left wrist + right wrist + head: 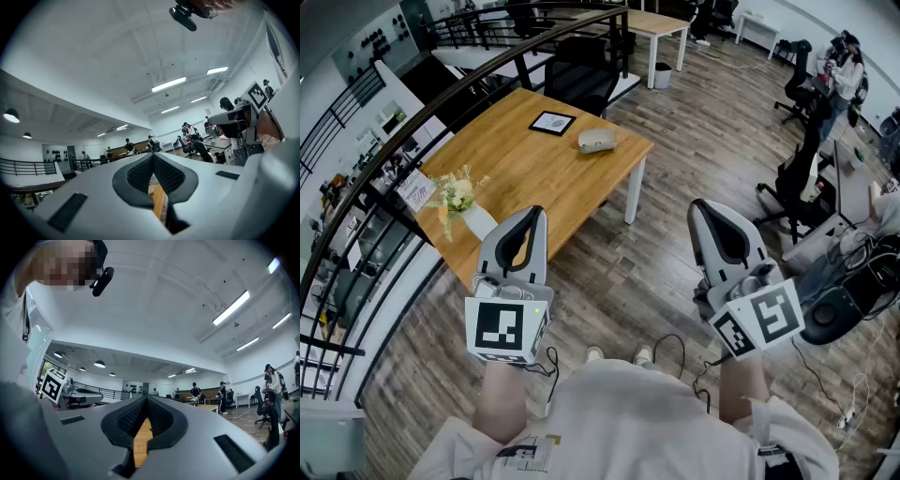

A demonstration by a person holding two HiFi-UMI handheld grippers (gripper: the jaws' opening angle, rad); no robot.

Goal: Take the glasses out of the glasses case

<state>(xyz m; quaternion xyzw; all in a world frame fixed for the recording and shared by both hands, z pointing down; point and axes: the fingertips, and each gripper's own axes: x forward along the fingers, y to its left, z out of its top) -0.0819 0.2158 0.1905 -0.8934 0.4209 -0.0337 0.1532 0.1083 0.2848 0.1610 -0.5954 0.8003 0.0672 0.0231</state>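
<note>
The person is standing on the wooden floor [694, 131], a little way back from the wooden table [525, 169], and is holding both grippers out level in front of the body. The left gripper [536, 214] is keeping its jaws pressed together at the tips with nothing between them. The right gripper [698, 206] is doing the same, its jaws closed and empty. Neither is touching anything. The pale glasses case [596, 141] is lying on the table near its far right corner, well apart from both grippers and just beside a dark-framed tablet [552, 122]. A small vase of flowers [459, 202] is sitting at the table's near left edge, by the railing [412, 122].
</note>
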